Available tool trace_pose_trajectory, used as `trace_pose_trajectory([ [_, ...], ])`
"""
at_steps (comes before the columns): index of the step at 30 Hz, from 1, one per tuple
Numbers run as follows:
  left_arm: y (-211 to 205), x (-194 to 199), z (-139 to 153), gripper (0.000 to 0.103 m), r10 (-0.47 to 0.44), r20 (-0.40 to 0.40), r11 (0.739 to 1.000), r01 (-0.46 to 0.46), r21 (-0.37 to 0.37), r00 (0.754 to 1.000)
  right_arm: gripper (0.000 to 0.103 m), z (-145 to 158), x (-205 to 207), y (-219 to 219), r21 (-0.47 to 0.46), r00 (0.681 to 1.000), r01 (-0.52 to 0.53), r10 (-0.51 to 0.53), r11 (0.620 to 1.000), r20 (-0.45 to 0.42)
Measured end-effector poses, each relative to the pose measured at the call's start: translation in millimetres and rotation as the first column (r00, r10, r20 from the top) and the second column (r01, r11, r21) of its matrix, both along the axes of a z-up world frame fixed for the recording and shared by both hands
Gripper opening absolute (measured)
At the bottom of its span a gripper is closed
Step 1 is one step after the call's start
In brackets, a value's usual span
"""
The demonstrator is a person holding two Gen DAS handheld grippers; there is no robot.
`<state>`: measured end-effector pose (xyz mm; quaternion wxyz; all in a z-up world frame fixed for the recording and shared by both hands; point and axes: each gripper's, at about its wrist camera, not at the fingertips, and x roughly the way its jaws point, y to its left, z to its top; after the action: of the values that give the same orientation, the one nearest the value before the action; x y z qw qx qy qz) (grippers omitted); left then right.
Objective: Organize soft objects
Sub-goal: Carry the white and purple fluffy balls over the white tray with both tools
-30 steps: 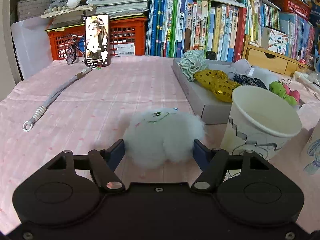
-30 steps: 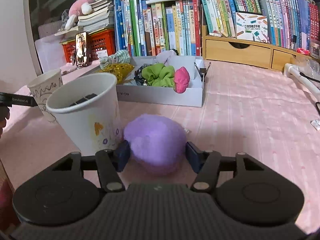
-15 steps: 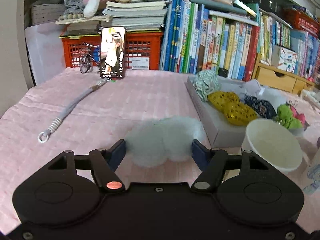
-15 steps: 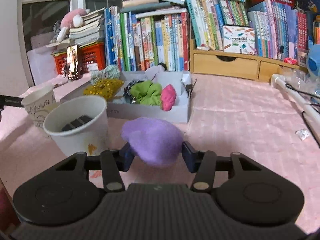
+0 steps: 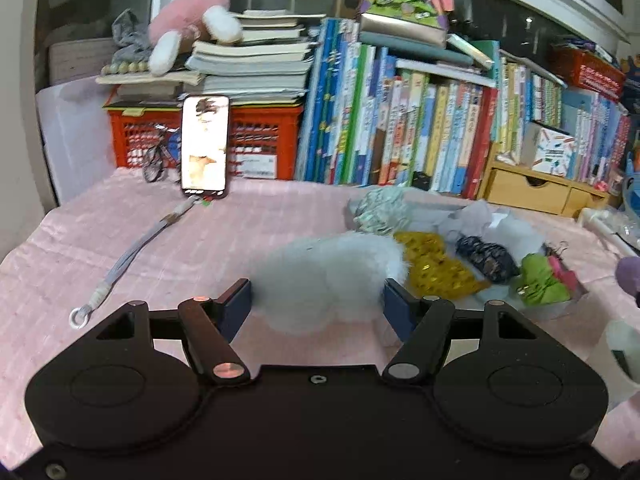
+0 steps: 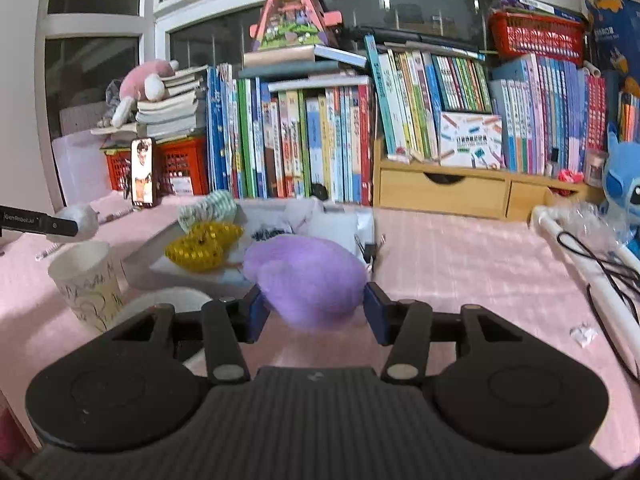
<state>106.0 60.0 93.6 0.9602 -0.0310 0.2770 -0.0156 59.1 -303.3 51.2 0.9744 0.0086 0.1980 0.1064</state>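
My left gripper [image 5: 316, 300] is shut on a fluffy white pom-pom [image 5: 328, 280] and holds it above the pink tablecloth, left of the grey box [image 5: 560, 308] of scrunchies. My right gripper [image 6: 312, 304] is shut on a purple plush ball [image 6: 308, 280], held in the air in front of the same box [image 6: 140, 264]. The box holds a yellow scrunchie [image 5: 436, 272], a dark one [image 5: 486, 258], a green one [image 5: 540, 284] and a striped one [image 5: 376, 210]. The left gripper with its pom-pom also shows in the right wrist view [image 6: 78, 222].
Two paper cups [image 6: 90, 280] [image 6: 160, 304] stand near the box's near left corner. A phone [image 5: 205, 146] leans on a red crate [image 5: 256, 140], with a lanyard [image 5: 128, 256] in front. Books line the back; a white pipe and black cables [image 6: 592, 272] lie at right.
Both grippers have risen with their plush balls, which were resting low by the cups and now hang above the table. The cups have dropped low in both views.
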Motion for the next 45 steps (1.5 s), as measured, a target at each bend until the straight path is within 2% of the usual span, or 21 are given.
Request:
trace_pose_trajectory([
  [11,-39,11,23,0.068,-0.091,0.007,0.996,0.091,0.01,0.996,0.055,24,15,23,0.006,0.999,-0.015,0.015,1.0,0.028],
  [22,-64,31,38,0.068,-0.163,-0.001,0.986,0.163,0.036,0.987,0.055,40,35,45,-0.034,1.0,-0.024,0.025,0.999,0.013],
  [27,-71,43,43,0.068,-0.19,-0.02,0.981,0.191,0.021,0.982,0.055,44,49,51,-0.042,1.0,-0.026,0.026,0.999,-0.009],
  [37,-76,79,45,0.068,-0.214,-0.104,0.977,0.214,-0.018,0.971,0.055,43,78,59,-0.038,0.995,-0.032,0.028,0.999,-0.094],
  [45,-78,111,31,0.068,-0.224,-0.22,0.974,0.21,-0.082,0.949,0.055,41,102,66,-0.041,0.988,-0.034,0.027,0.999,-0.153],
])
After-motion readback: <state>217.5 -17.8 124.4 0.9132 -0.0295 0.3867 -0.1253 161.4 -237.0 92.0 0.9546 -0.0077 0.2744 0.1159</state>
